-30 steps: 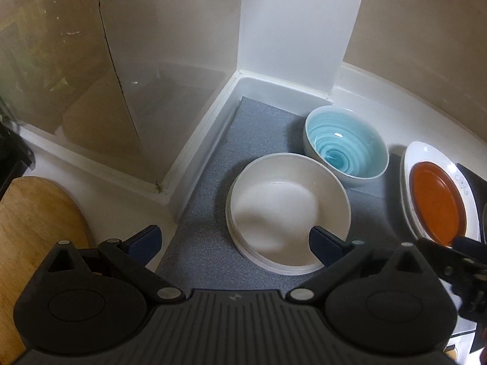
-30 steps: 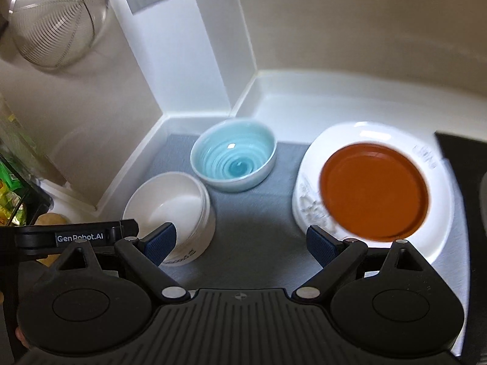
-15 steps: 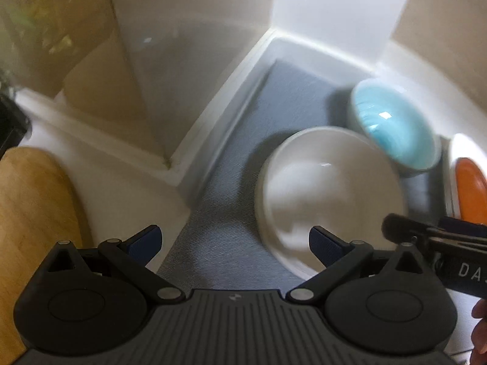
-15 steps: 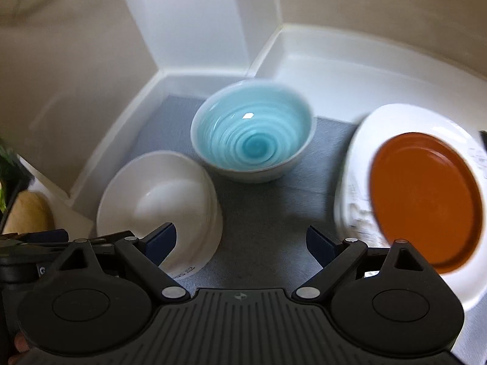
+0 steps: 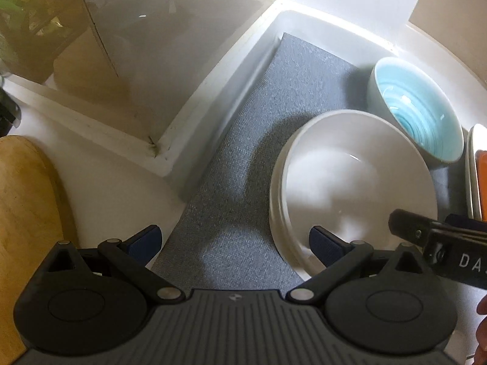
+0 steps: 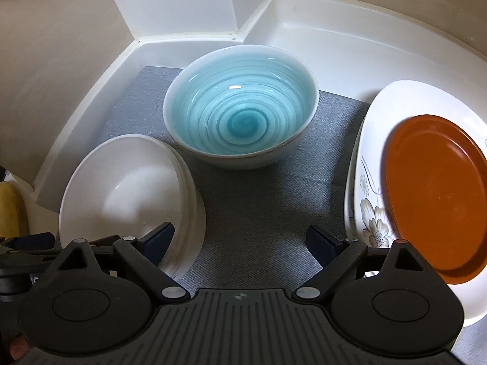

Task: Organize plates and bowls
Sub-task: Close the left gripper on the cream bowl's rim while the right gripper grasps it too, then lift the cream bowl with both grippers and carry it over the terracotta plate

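Observation:
A stack of white bowls [image 5: 353, 182] [image 6: 121, 188] sits on a grey mat [image 5: 243, 182] [image 6: 258, 213]. A light blue swirl bowl [image 5: 420, 109] [image 6: 240, 109] stands behind it. An orange plate [image 6: 435, 194] lies on a white flowered plate [image 6: 371, 182] to the right; both show at the right edge of the left wrist view [image 5: 478, 179]. My left gripper [image 5: 234, 243] is open and empty, its right finger at the white bowls' near rim. My right gripper [image 6: 240, 240] is open and empty, low in front of the blue bowl.
White raised ledges and walls [image 6: 289, 24] enclose the mat at the back and left. A wooden board [image 5: 27, 213] lies at the far left. The right gripper's body [image 5: 441, 252] crosses the left view's lower right.
Both grippers moved forward and lower toward the bowls. The left view swung left, so the white bowls now sit to its right. The blue bowl looms larger in the right view.

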`<state>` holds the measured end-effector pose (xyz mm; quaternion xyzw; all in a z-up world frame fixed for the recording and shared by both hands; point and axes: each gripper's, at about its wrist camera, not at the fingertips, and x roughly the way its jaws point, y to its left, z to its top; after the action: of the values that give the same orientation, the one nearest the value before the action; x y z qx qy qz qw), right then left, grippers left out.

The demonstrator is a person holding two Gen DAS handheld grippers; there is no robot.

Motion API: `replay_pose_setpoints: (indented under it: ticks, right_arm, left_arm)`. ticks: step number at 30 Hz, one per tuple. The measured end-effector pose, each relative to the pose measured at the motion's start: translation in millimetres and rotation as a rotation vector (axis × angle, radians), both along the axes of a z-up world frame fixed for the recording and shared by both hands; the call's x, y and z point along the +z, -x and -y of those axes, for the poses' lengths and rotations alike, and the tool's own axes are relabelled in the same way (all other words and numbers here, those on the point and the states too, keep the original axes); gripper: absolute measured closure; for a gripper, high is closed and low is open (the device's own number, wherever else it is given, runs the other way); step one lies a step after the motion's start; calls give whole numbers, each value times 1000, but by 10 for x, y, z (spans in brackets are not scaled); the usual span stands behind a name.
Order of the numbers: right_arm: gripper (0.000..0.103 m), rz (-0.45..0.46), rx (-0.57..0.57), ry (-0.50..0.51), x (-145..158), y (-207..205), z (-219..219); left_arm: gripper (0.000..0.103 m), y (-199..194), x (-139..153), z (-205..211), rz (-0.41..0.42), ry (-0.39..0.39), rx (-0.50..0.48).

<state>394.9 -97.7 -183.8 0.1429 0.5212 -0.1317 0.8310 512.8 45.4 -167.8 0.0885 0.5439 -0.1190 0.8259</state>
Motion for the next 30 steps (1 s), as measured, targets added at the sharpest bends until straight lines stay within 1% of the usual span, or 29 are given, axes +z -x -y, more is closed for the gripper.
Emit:
replay_pose_setpoints:
  ticks: [1, 2, 3, 4, 5, 6, 7, 8, 9, 10, 11, 13, 16, 19, 21, 24, 26, 30]
  right_arm:
    - [22, 13, 3, 6, 11, 10, -5]
    - [44, 33, 20, 3, 33, 17, -23]
    - [56, 51, 43, -1, 59, 22, -52]
    - [72, 61, 61, 0, 79, 29, -78]
    - [80, 64, 74, 4, 99, 32, -109]
    - [85, 64, 89, -6, 110, 32, -134]
    - [87, 59, 95, -24, 114, 32, -148]
    - [87, 56, 96, -33, 119, 34, -164]
    - [87, 56, 102, -40, 129, 40, -182]
    - [87, 59, 110, -47, 149, 49, -205]
    - [88, 61, 116, -48, 170, 62, -224]
    - [88, 72, 122, -26, 223, 112, -262]
    - [89, 83, 122, -33, 264, 167, -274]
    - [89, 102, 117, -44, 326, 258, -265]
    - [89, 127, 107, -48, 391, 337, -265]
    - [89, 166, 90, -52, 504, 490, -222]
    - [89, 197, 69, -54, 589, 606, -180]
    - [93, 261, 17, -23, 778, 909, -92]
  left_arm:
    - [0, 9, 5, -5, 12, 0, 7]
    - [5, 30, 36, -8, 41, -2, 13]
    - [12, 63, 82, -6, 77, 5, 6]
    - [29, 85, 116, 6, 89, 21, -22]
    - [34, 96, 129, 23, 80, 24, -39]
    - [38, 113, 141, 28, 90, 17, -37]
    - [51, 130, 154, 26, 94, 19, -44]
    - [70, 143, 169, 19, 84, 32, -56]
    - [83, 150, 180, 5, 44, 71, -67]
    - [92, 157, 189, -10, 2, 104, -62]
    - [92, 180, 203, -19, -7, 108, -56]
    - [92, 261, 246, -10, 30, 91, -77]
    - [92, 321, 309, -7, 30, 90, -82]
    - [92, 376, 420, 2, 53, 90, -96]
    - [91, 436, 534, 38, 75, 89, -114]
    - [91, 529, 741, 113, 106, 107, -149]
    - [91, 635, 896, 180, 151, 112, -181]
    - [91, 878, 1116, 354, 208, 114, -258]
